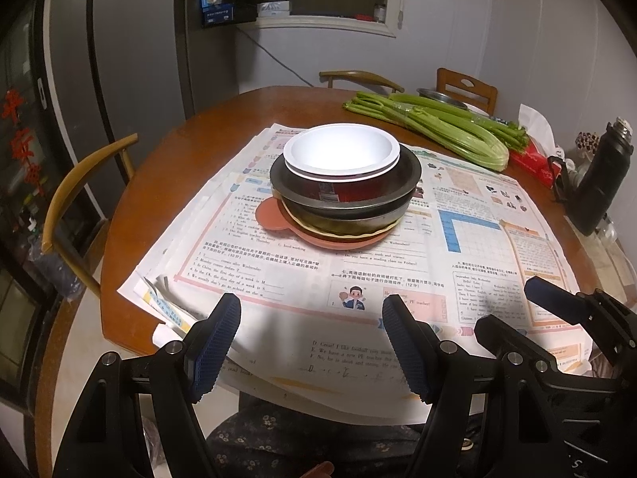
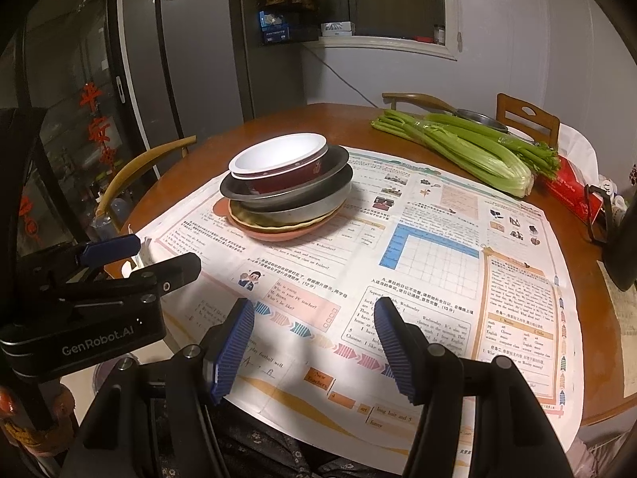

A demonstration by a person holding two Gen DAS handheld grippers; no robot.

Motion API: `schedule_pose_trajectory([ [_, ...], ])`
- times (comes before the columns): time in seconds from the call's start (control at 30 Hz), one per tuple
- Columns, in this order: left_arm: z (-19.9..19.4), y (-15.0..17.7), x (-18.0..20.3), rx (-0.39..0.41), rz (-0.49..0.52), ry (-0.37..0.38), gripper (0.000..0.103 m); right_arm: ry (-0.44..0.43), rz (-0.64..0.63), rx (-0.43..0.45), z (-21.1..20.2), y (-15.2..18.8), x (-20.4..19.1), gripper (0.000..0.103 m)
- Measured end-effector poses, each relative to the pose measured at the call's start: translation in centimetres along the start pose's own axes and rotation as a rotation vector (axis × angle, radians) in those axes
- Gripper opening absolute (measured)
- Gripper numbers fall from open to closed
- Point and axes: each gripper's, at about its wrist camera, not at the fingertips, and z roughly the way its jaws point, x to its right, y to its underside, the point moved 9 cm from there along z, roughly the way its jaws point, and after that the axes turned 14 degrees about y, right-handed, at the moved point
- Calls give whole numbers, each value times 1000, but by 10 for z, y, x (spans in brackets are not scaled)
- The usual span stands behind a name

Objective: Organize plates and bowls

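A stack of dishes stands on printed paper sheets (image 1: 247, 263) in the middle of a round wooden table (image 1: 167, 151). On top sits a white bowl (image 1: 340, 151) (image 2: 274, 155) with a red outside, nested in dark metal pans (image 1: 346, 199) (image 2: 286, 195). Beneath them lie a yellow wavy plate and a salmon plate (image 1: 278, 219) (image 2: 278, 235). My left gripper (image 1: 311, 302) (image 2: 165, 253) hovers open over the near paper, well short of the stack, with nothing between its fingers. My right gripper (image 2: 314, 304) (image 1: 509, 302) hangs beside it on the right, open and holding nothing.
A bunch of celery (image 1: 434, 127) (image 2: 458, 147) lies at the back right, with a metal bowl (image 2: 481, 119) behind it and a red tissue box (image 1: 533, 159) beside it. A black flask (image 1: 601, 175) stands at the right edge. Wooden chairs (image 1: 75, 199) ring the table.
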Motion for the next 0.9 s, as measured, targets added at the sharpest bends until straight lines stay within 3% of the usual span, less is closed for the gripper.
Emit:
schedule_pose_trajectory([
  [0.63, 5, 4, -1, -28, 7, -10, 75, 1, 25, -9, 2, 1, 3, 62],
  [0.8, 8, -1, -8, -27, -16, -7, 75, -6, 82, -31, 8, -1, 23, 63],
  [0.9, 6, -12, -14, -14, -17, -2, 75, 30, 141, -31, 13, -9, 59, 63],
])
